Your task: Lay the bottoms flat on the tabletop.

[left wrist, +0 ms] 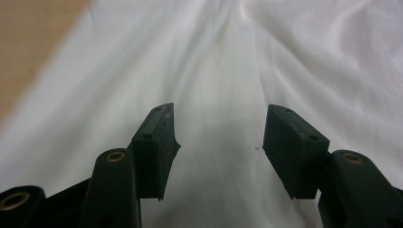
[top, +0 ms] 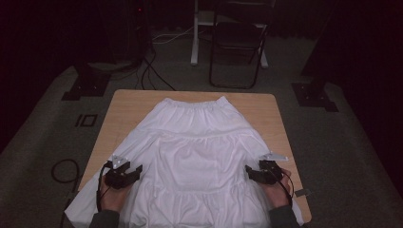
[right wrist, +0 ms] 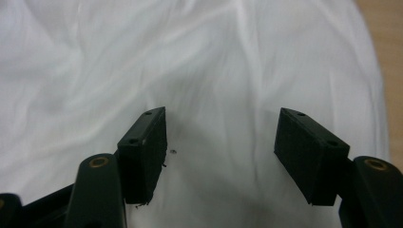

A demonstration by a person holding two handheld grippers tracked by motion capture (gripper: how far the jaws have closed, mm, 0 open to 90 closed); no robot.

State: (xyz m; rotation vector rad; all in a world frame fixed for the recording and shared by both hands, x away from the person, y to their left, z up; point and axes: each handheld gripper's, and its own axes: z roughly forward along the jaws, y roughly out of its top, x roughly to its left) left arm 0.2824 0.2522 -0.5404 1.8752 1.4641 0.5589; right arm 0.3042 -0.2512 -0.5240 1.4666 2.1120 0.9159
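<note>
**Both grippers open over the spread skirt**

The left gripper [top: 127, 172] has its fingers [left wrist: 154, 147] apart with nothing between them; only white cloth shows in the gap, lying flat below. The right gripper [top: 259, 173] is the same: fingers [right wrist: 142, 154] wide apart, gripping nothing, with cloth under them. Each seems to hover just over the fabric rather than pinch it.

The skirt [top: 199, 156] lies spread on the bench [top: 128, 102], its gathered waistband at the far end and its wide hem at the near end, where it hangs over the near edge, most at the near left corner. The two grippers sit at the skirt's left and right sides, near the hem, pointing inward at matching spots. That placing looks like a setup for taking both side edges at once, likely to smooth or fold the skirt evenly.

Farther off, beyond the bench, a folding chair [top: 236, 45] stands on the dark floor with cables [top: 154, 71] trailing near it.
</note>
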